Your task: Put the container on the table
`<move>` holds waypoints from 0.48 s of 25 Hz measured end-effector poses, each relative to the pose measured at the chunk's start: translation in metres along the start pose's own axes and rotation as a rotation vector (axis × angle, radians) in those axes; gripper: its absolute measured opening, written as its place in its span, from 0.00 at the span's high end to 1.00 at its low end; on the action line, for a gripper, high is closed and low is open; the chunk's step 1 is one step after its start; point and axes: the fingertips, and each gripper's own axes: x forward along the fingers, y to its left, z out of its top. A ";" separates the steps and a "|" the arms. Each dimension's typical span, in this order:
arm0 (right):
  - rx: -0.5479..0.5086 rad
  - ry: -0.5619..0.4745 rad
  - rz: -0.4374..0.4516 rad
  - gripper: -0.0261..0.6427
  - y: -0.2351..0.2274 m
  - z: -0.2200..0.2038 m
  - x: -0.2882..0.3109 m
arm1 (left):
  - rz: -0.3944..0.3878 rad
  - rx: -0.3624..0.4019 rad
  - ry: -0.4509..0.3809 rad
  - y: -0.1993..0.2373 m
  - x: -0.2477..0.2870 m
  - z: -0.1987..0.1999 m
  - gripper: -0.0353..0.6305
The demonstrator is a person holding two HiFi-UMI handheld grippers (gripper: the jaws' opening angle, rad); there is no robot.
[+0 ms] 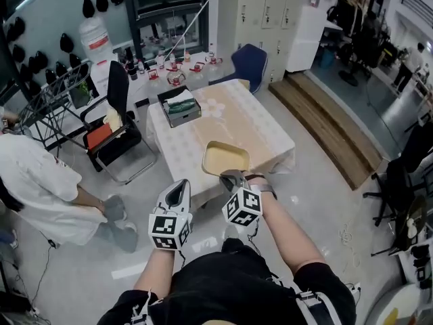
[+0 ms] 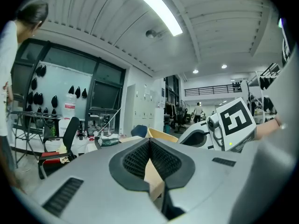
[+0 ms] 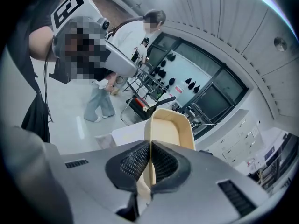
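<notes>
Right gripper is pinching the near rim of the shallow cream plastic container, holding it flat for landing | beige-clothed table lying just ahead | left gripper hanging alongside, closed, apparently empty.

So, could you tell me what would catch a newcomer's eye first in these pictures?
The beige container stands out, clamped by its near rim in the right gripper over the near edge of the cloth-covered table. Farther back on that table sits a dark box, and a person in white bends at the left of the head view.
</notes>
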 end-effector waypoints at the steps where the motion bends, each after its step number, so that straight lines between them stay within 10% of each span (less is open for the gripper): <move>1: 0.001 -0.002 0.007 0.92 -0.017 -0.006 0.010 | 0.003 0.001 0.002 0.002 0.020 0.006 0.93; 12: -0.102 0.017 0.084 0.92 -0.150 -0.082 0.128 | 0.071 -0.011 0.024 0.027 0.207 0.034 0.93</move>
